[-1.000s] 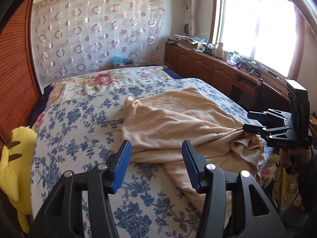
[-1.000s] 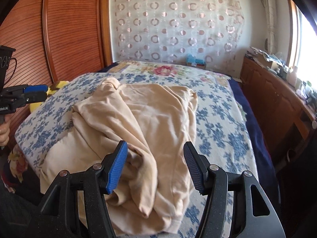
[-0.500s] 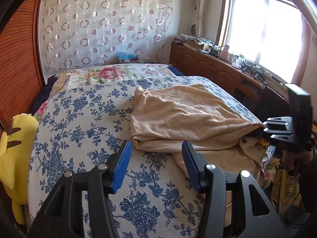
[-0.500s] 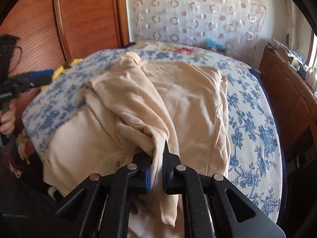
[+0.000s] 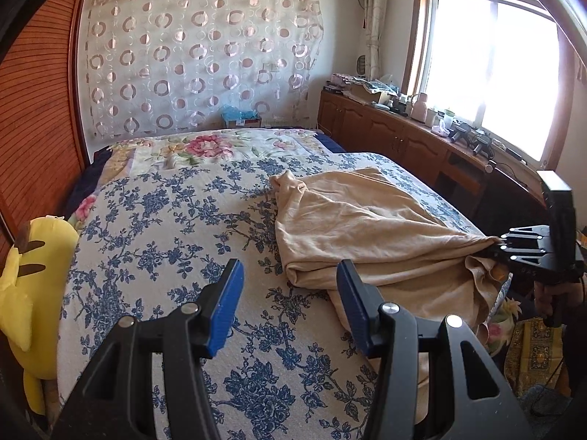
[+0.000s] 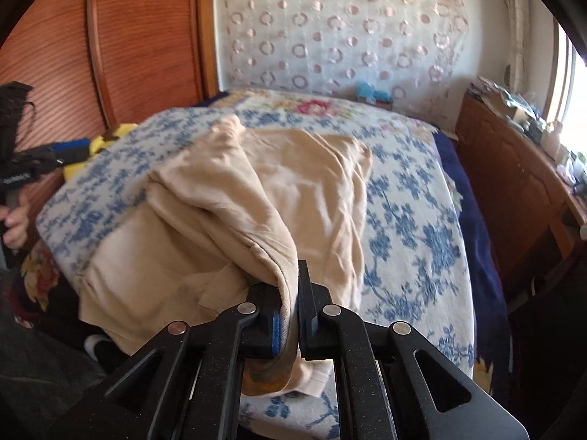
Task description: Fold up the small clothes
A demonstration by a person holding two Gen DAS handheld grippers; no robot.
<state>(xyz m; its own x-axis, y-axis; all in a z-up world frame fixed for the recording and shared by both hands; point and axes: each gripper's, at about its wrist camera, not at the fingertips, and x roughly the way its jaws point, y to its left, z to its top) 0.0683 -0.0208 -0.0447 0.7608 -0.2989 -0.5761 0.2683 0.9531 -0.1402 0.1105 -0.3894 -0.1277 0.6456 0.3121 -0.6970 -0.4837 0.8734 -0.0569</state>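
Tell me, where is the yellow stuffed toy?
In the left wrist view, the yellow stuffed toy sits at the far left, squeezed between the flowery bed cover and the wooden wardrobe.

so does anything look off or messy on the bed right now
The beige garment is bunched and creased, not flat: one end spills over the edge of the bed, and a fold is pinched in the shut right gripper. The left gripper is open and empty. Nothing looks damaged or spilled.
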